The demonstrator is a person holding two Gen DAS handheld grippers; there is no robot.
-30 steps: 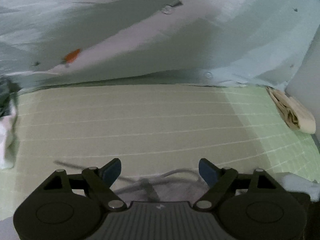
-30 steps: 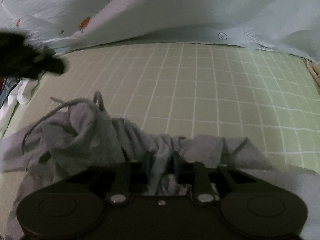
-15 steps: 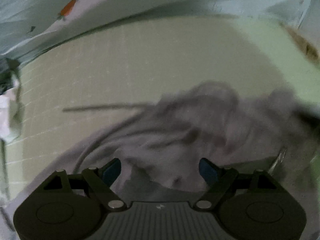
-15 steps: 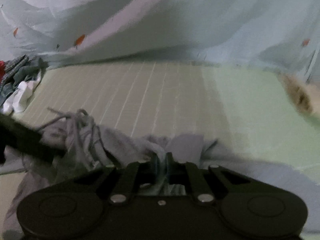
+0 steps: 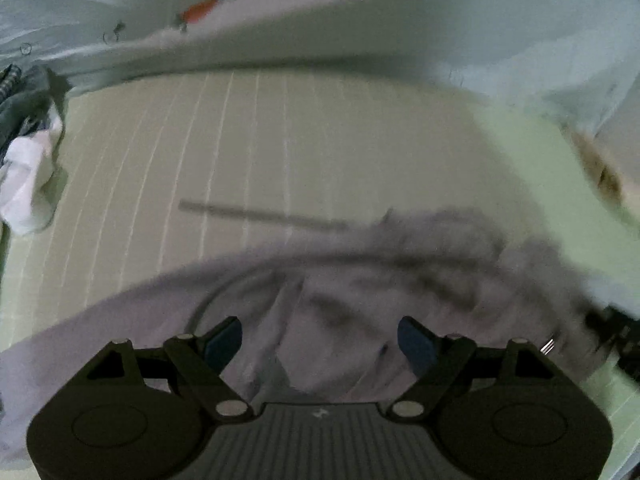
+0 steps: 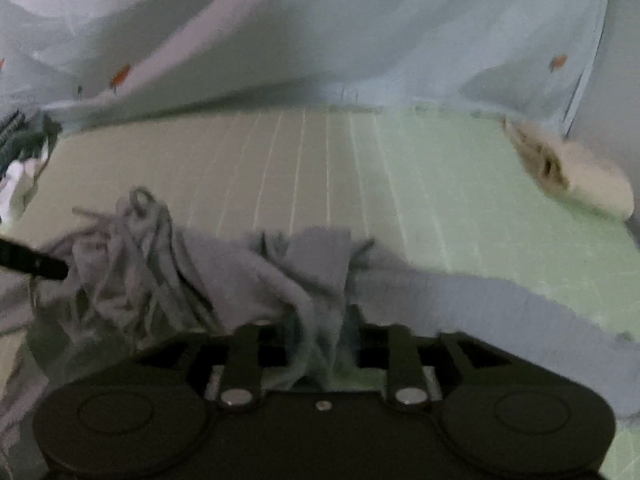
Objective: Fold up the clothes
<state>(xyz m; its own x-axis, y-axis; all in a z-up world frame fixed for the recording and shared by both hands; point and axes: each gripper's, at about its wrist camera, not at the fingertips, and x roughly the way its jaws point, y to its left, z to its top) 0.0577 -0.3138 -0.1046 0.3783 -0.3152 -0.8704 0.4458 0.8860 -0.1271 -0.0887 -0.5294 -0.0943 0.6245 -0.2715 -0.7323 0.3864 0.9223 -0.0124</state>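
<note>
Right claw (image 6: 320,344) is clamped on a bunch of the grey garment (image 6: 248,272), which lies crumpled on the green checked bed sheet (image 6: 460,184). Left claw (image 5: 320,340) hangs wide open over the same grey fabric, gripping nothing. Drawstring (image 5: 260,216) trails toward 11 o'clock. Farther out, a clothes pile (image 5: 28,152) at 9 o'clock, a beige folded item (image 6: 572,176) at 2, and a pale blue printed sheet (image 6: 360,40) at the back.

both wrist views low, close, sharing garment (image 5: 360,300)
</note>
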